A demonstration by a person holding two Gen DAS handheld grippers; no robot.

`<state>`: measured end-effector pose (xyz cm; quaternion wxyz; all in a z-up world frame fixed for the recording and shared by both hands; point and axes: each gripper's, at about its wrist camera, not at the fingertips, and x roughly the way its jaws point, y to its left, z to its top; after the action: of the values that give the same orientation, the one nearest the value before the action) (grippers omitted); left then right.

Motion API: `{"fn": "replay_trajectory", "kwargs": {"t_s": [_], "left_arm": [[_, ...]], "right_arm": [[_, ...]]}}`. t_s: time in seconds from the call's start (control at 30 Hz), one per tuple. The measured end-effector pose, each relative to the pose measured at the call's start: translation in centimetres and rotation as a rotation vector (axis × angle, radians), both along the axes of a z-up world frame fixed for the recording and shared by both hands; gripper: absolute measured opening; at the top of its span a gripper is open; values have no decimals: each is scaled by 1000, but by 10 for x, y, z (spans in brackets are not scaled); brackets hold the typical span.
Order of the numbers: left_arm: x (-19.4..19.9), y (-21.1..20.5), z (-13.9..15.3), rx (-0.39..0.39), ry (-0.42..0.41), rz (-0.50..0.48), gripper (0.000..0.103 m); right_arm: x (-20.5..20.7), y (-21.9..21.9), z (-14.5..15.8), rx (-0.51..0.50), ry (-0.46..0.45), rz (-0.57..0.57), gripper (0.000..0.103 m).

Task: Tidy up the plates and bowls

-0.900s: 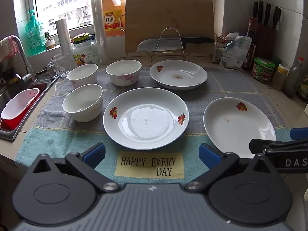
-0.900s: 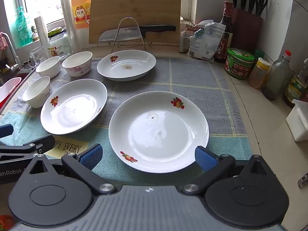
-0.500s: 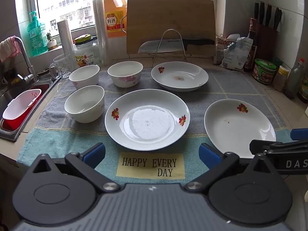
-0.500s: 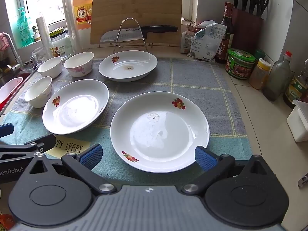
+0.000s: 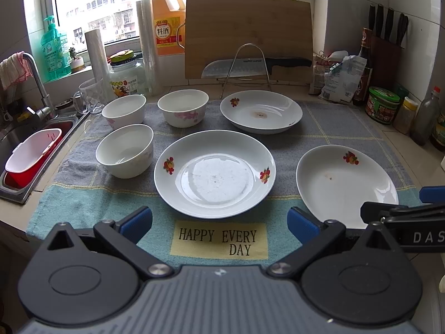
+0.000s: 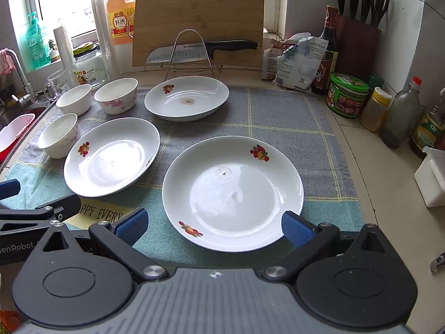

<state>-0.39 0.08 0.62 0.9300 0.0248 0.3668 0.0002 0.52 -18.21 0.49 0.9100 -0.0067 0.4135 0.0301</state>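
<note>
Three white plates with fruit prints lie on a grey-and-teal mat (image 5: pixel 333 128): a middle plate (image 5: pixel 214 173) (image 6: pixel 111 156), a right plate (image 5: pixel 346 185) (image 6: pixel 232 192) and a far plate (image 5: pixel 261 111) (image 6: pixel 187 98). Three white bowls stand at the left: a near bowl (image 5: pixel 125 150) (image 6: pixel 58 135), a far-left bowl (image 5: pixel 124 111) (image 6: pixel 74 99) and a pink-flowered bowl (image 5: pixel 183 107) (image 6: pixel 116 95). My left gripper (image 5: pixel 219 224) hangs open just short of the middle plate. My right gripper (image 6: pixel 212 226) is open, its blue pads on either side of the right plate's near rim, apart from it.
A sink with a red-and-white basket (image 5: pixel 30 156) lies at the left. A wire rack holding a knife (image 5: pixel 250 65) and a cutting board (image 5: pixel 247 33) stand behind the mat. Jars and bottles (image 6: pixel 347 94) and a knife block (image 6: pixel 358 41) line the right wall. A white box (image 6: pixel 432 178) sits at the right.
Both views have tilted very slightly, so the dishes sit a touch lower in frame. Nothing on the mat has moved and both grippers stay open.
</note>
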Motion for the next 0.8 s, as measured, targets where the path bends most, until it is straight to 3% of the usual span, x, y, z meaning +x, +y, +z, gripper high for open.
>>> {"fn": "replay_trajectory", "kwargs": {"t_s": [0.8], "left_arm": [[0,2,0,-10,9,21,102]], "right_arm": [[-2,4,1,-5,-10,9,103]]}}
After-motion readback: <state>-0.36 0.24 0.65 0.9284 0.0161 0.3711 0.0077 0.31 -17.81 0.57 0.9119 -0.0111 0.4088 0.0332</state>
